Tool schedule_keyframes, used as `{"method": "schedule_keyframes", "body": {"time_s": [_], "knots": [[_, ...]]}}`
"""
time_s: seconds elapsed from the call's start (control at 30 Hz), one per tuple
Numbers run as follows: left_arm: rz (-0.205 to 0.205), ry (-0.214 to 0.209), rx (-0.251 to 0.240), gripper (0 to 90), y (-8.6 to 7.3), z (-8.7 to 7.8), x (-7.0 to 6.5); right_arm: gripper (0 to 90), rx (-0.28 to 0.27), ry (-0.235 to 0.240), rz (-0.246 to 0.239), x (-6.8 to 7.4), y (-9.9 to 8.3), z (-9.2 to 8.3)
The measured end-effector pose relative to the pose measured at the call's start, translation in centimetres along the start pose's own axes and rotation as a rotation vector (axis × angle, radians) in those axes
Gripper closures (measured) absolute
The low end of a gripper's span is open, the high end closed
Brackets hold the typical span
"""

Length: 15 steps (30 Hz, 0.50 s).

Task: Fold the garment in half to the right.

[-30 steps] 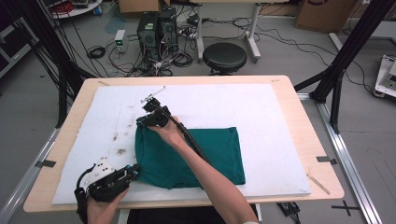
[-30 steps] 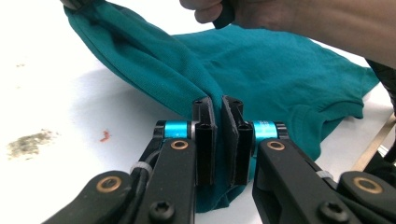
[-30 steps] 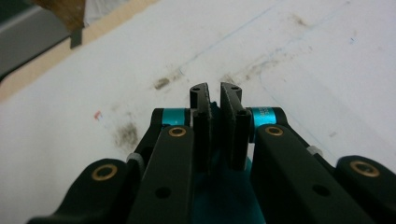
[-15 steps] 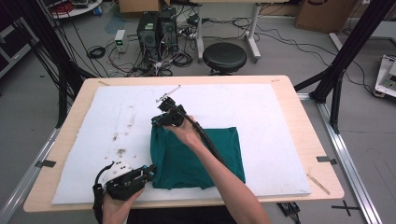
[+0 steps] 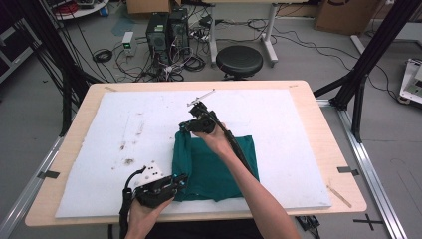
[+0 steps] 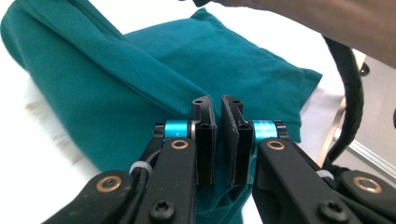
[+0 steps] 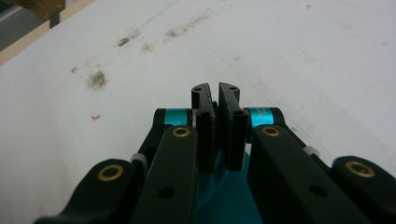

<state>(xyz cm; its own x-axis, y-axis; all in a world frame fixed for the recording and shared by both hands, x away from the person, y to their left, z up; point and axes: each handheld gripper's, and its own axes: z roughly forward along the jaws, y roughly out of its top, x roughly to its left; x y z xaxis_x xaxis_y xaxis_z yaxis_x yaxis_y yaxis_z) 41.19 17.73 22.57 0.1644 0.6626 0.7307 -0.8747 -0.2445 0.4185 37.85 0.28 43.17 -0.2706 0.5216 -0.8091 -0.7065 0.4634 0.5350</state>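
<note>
Since the earlier frames, both hands had carried the left edge of the teal cloth (image 5: 214, 164) rightward across the white mat (image 5: 119, 134), leaving a raised fold along that side. The cloth lay on the near centre of the mat, its right portion flat. The left gripper (image 5: 180, 180) was clamped on the cloth's near left corner, fabric pinched between its nearly closed jaws in the left gripper view. The right gripper (image 5: 185, 127) held the far left corner, jaws pressed together with teal fabric beneath them. Dark smudges (image 5: 128, 161) marked the mat left of the cloth.
</note>
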Motion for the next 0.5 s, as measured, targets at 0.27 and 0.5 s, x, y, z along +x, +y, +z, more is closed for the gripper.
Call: {"method": "schedule_keyframes", "body": {"time_s": [0.27, 0.5], "knots": [[0.011, -0.034, 0.022, 83.8, 0.5, 2.0, -0.7, 86.7, 0.017, -0.014, 0.035, -1.7, -1.5, -1.3], [0.027, -0.058, 0.034, 83.8, 1.3, 3.6, -1.6, 86.7, 0.013, -0.045, 0.029, -2.4, -2.2, -2.7]]}}
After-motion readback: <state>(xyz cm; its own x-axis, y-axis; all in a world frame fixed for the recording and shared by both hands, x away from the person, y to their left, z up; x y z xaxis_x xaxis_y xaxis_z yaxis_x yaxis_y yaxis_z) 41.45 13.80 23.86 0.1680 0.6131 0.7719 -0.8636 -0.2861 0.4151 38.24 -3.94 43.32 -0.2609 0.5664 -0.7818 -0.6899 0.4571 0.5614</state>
